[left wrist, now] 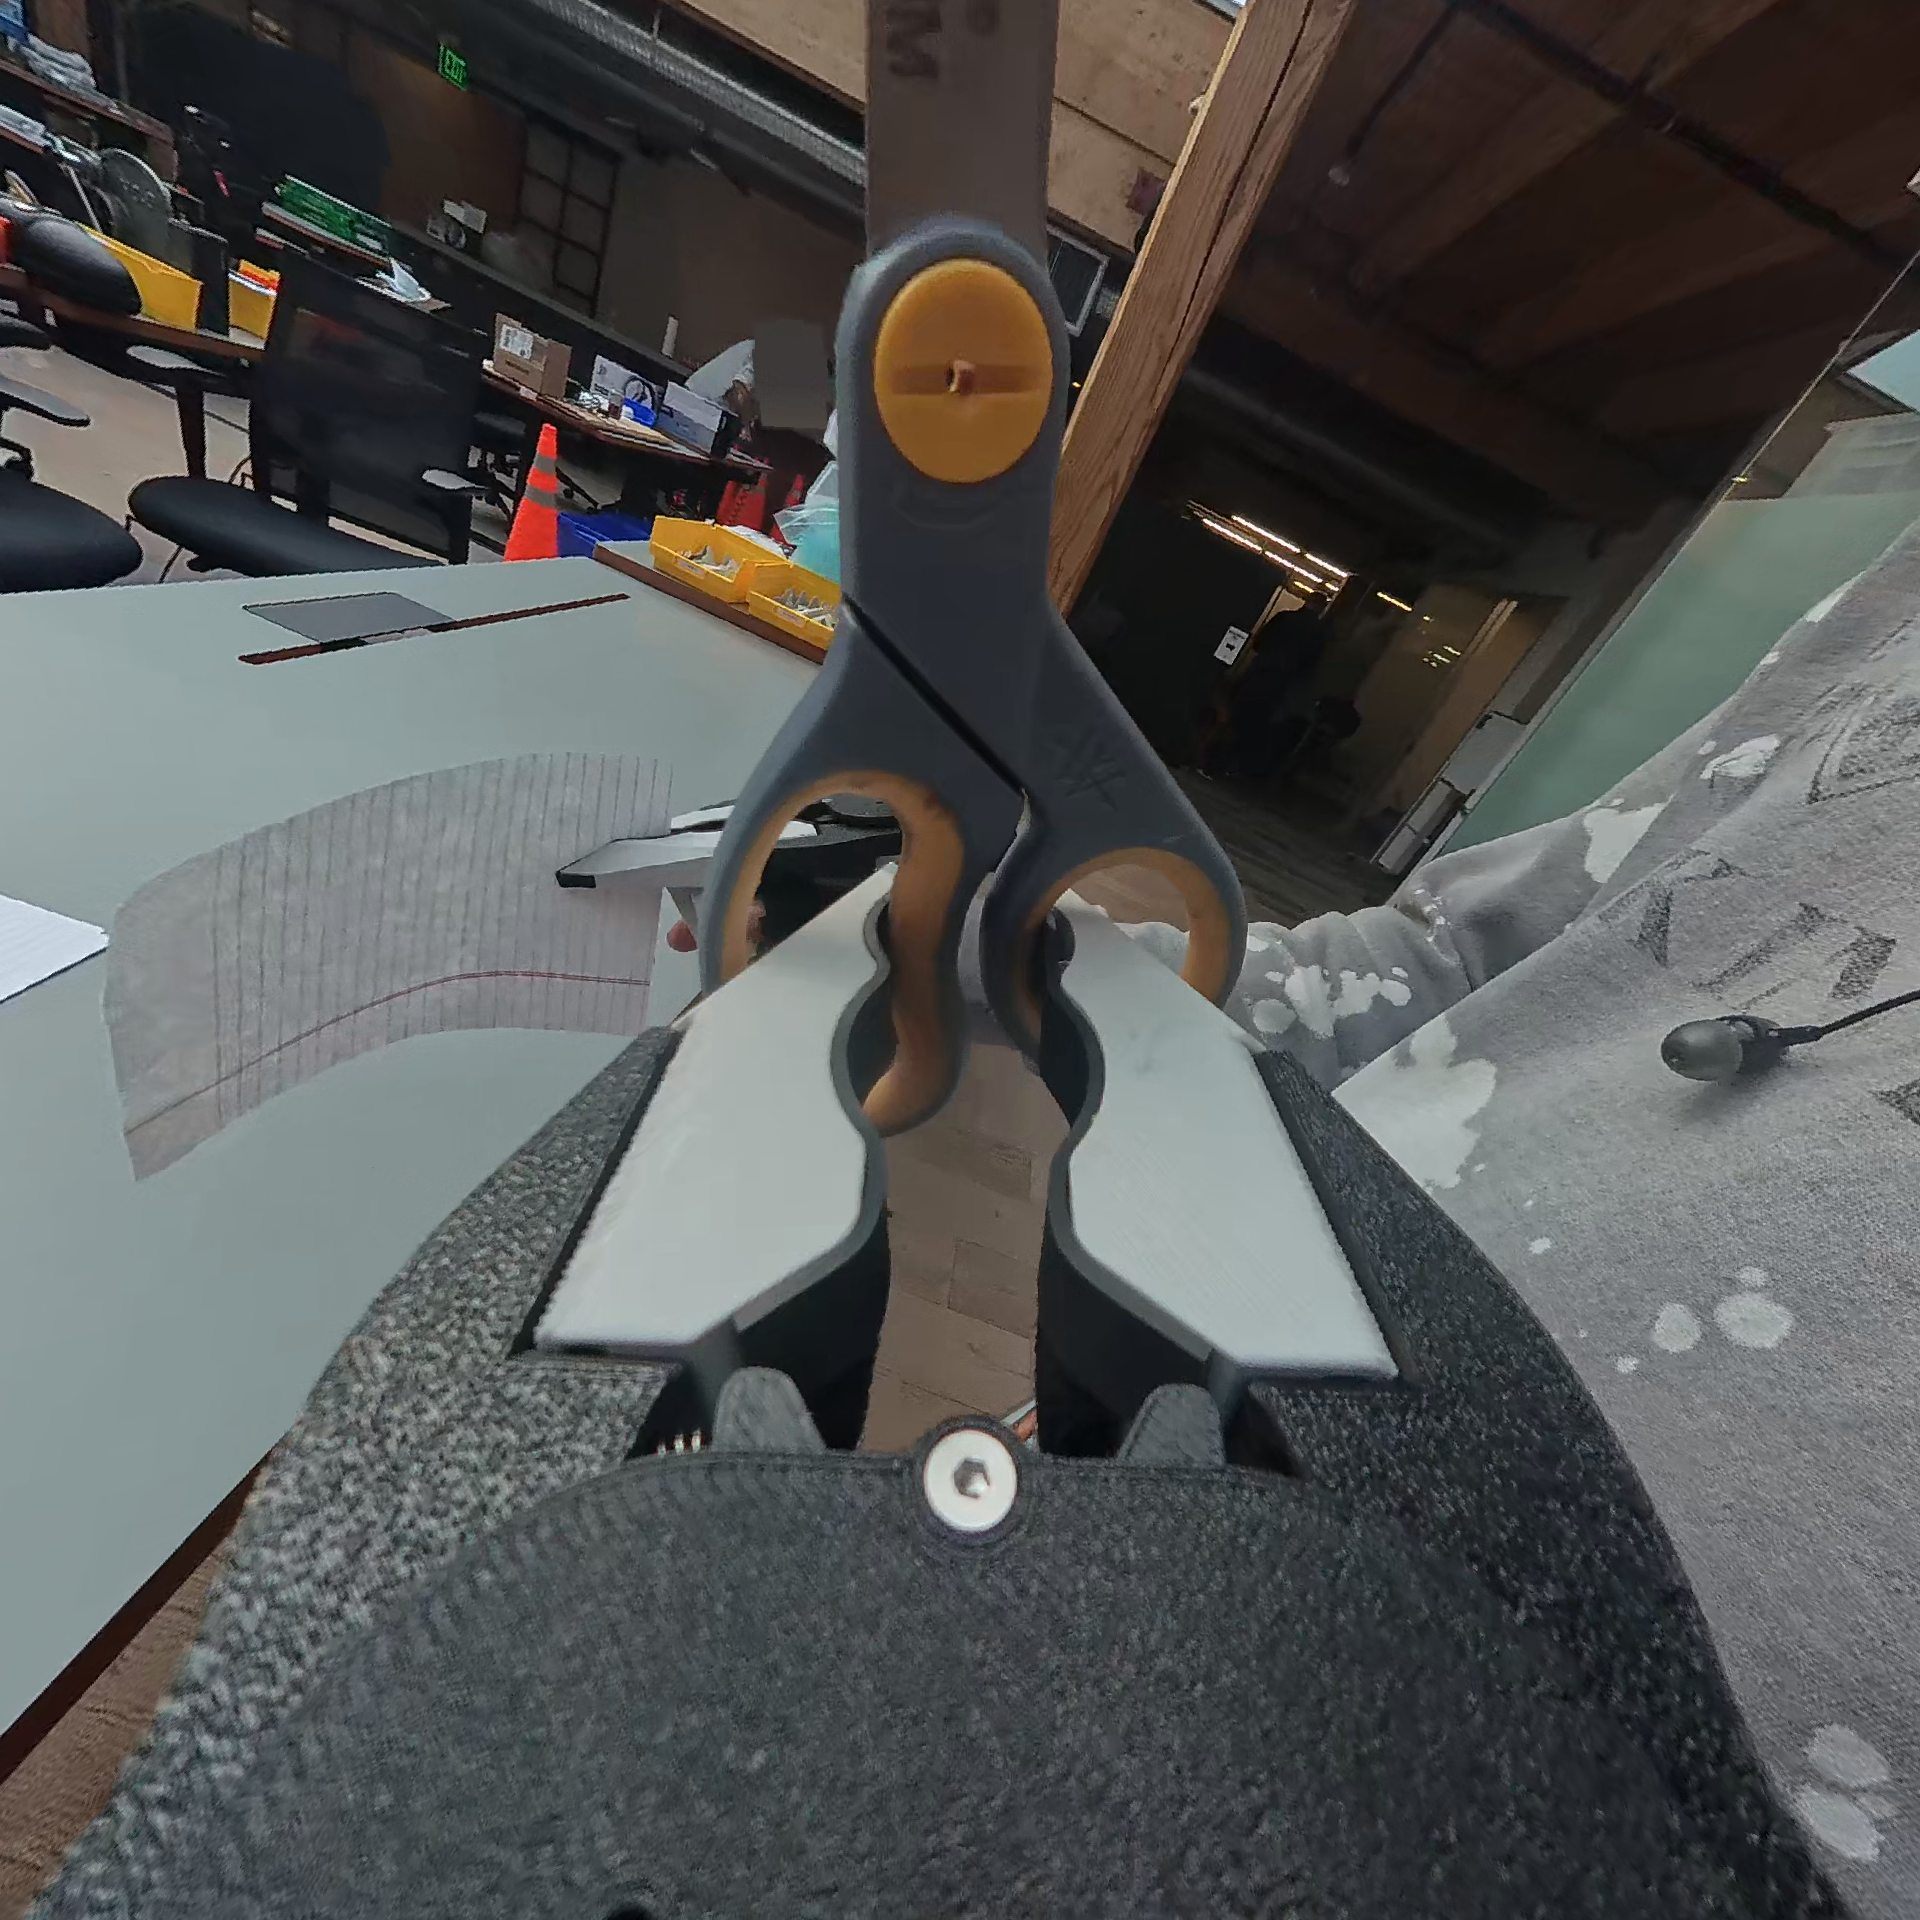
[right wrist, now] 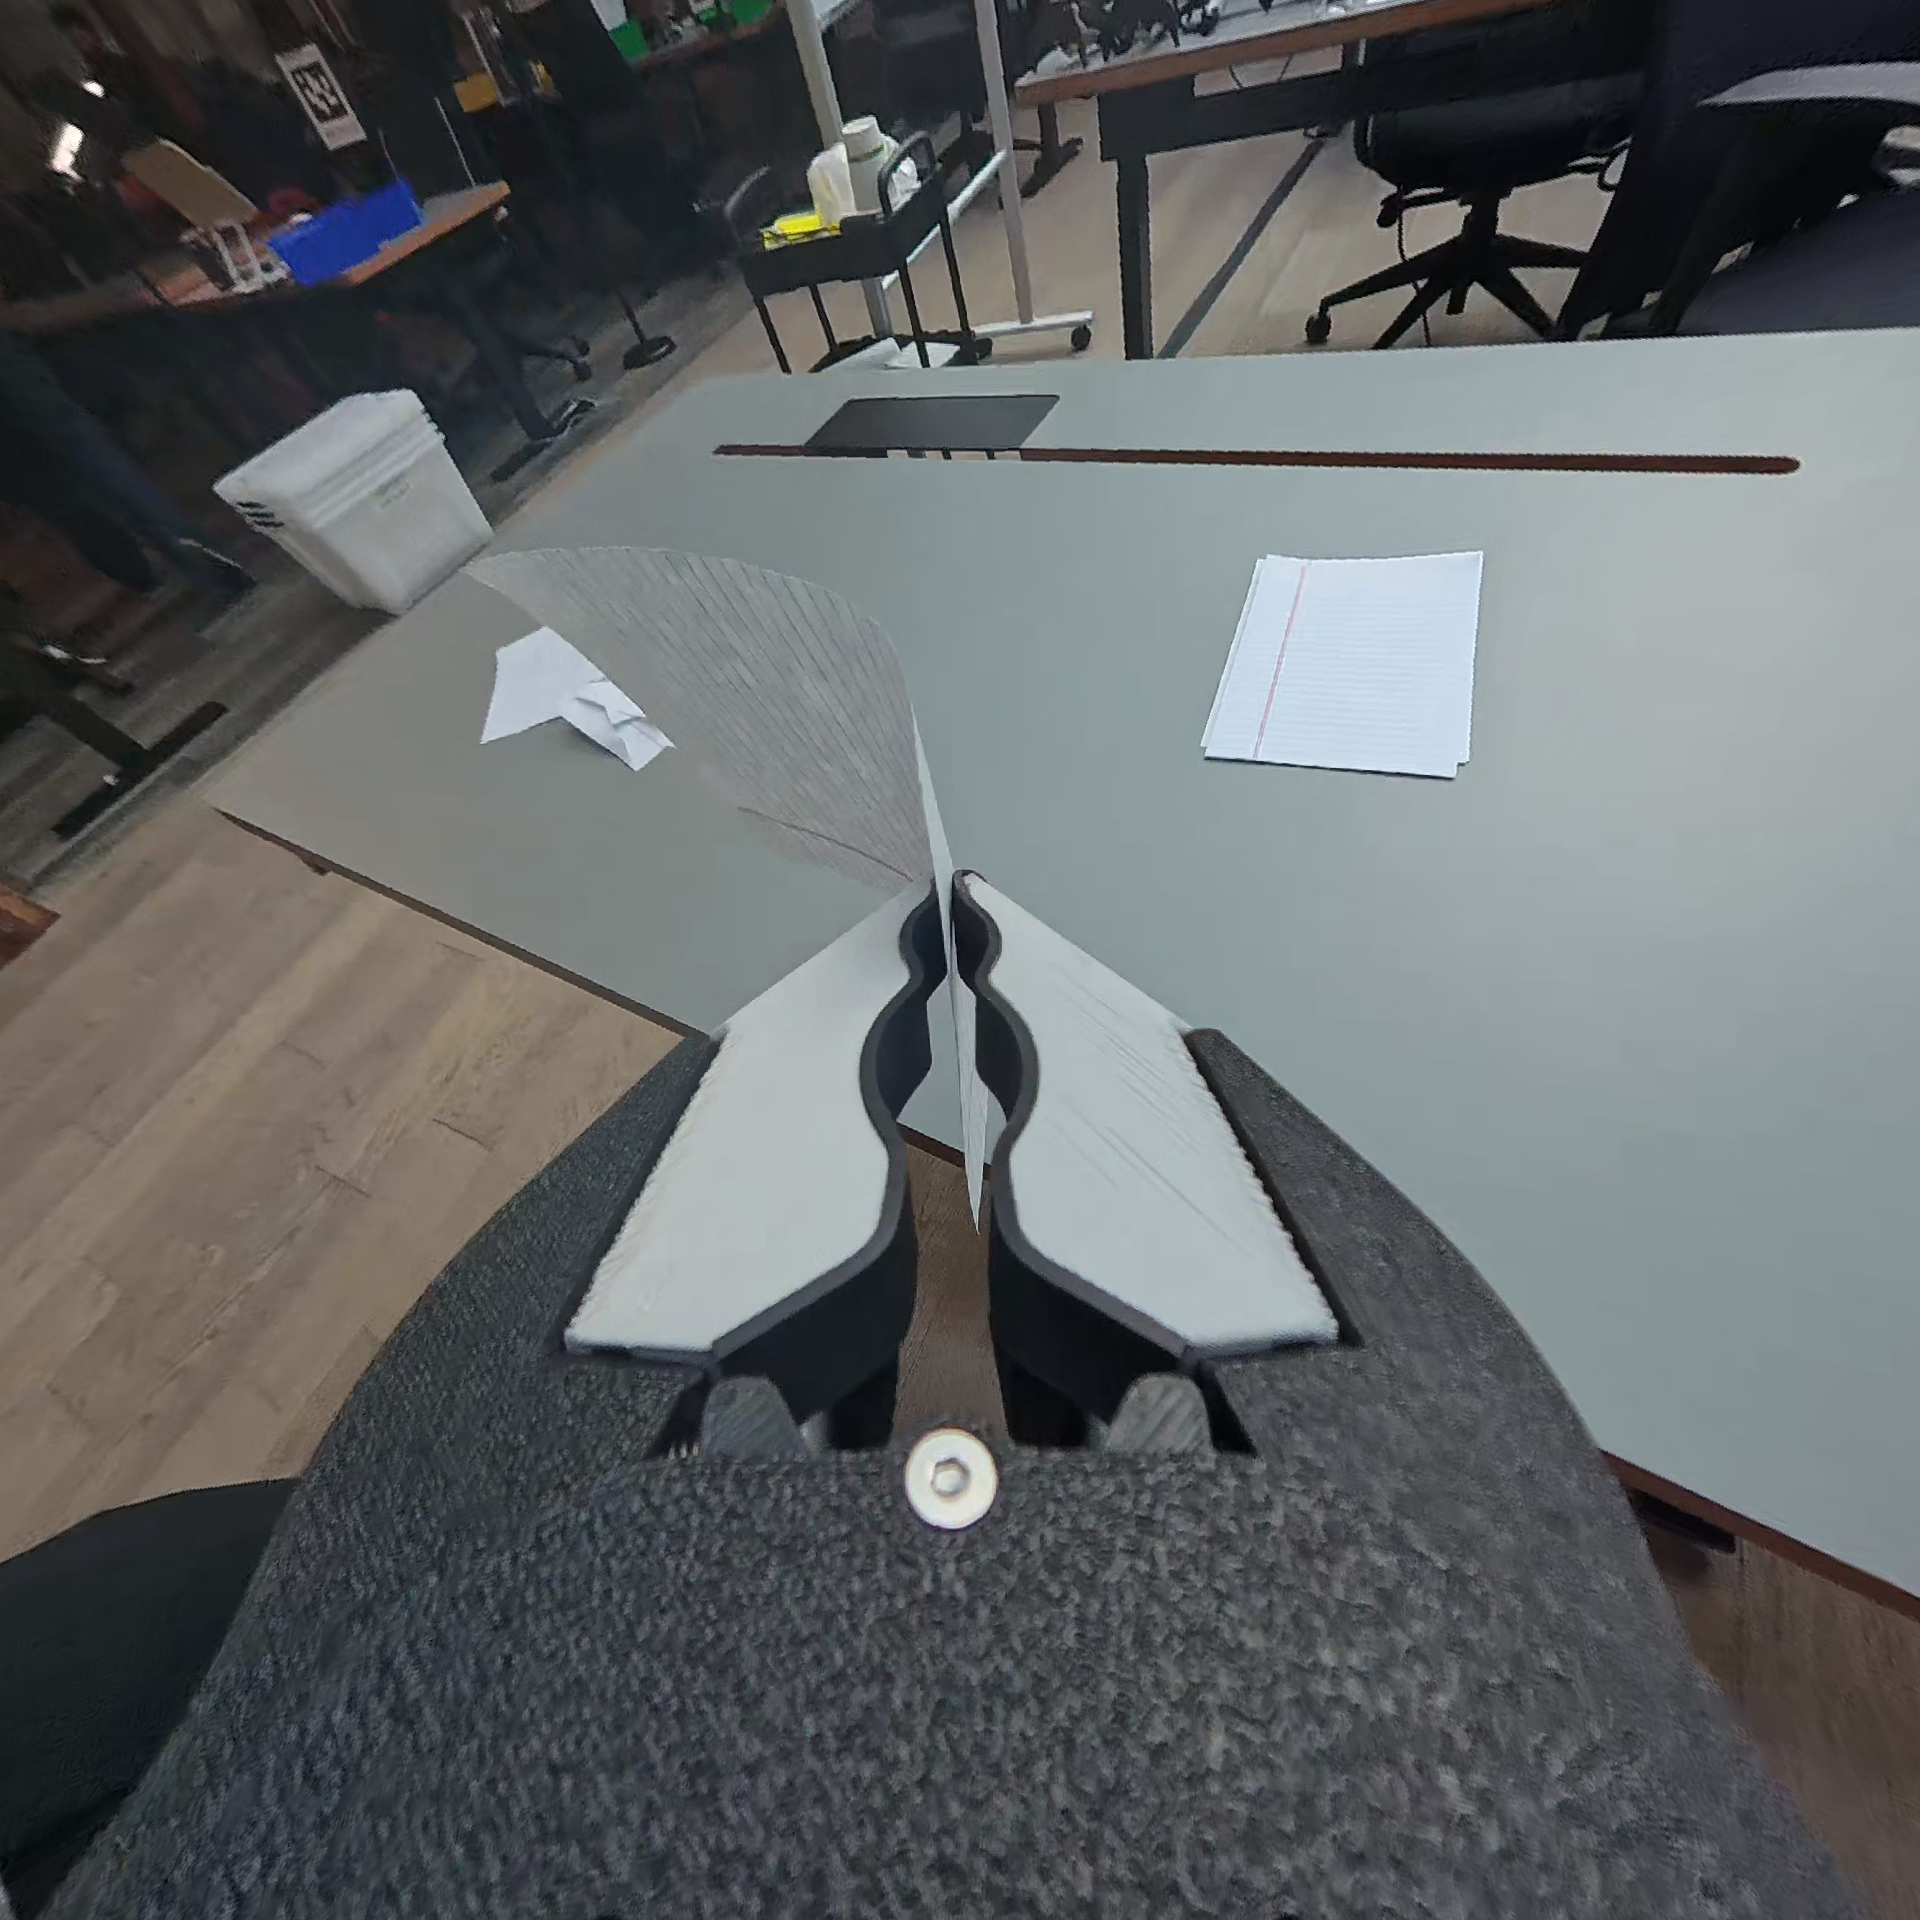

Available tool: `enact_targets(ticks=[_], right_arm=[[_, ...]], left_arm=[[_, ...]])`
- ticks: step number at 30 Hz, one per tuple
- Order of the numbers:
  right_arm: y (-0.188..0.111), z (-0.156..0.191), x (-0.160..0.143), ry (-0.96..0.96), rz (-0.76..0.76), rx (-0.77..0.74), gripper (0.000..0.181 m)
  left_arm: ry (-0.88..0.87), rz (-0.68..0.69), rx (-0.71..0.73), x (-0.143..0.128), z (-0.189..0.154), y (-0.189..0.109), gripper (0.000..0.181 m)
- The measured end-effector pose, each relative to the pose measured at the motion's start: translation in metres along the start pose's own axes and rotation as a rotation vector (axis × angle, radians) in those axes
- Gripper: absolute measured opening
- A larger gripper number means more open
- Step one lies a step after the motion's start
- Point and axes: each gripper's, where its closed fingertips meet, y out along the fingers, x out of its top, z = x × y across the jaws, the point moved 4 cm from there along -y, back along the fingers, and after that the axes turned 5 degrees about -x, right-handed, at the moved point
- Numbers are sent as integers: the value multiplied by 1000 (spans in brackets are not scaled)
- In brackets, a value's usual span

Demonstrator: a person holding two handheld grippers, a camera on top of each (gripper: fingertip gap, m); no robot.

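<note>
Left wrist view: yellow bins (left wrist: 717, 556) of small parts.

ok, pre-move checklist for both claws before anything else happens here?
1. Left claw gripping the scissors: ok, fingers closed on the handle loops.
2. Scissor blades closed: ok at the pivot; the tips run out of frame, cannot tell.
3. Right claw holding the lined paper sheet: ok, sheet pinched edge-on between the fingers.
4. Sheet clear of the table: ok, it curves up in the air.
5. Blades lined up with the sheet: not ok, blades point up, the sheet is off to the left in the left wrist view.
6. Paper stack and crumpled scrap out of the way: ok.
</note>
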Motion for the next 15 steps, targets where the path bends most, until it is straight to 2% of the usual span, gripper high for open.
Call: enact_targets(ticks=[8,15], right_arm=[[-2,9,42,-144,8,45,0],[27,13,71,-193,1,59,0]], left_arm=[[28,-40,-56,15,6,15,21],[44,-34,-84,34,34,16,21]])
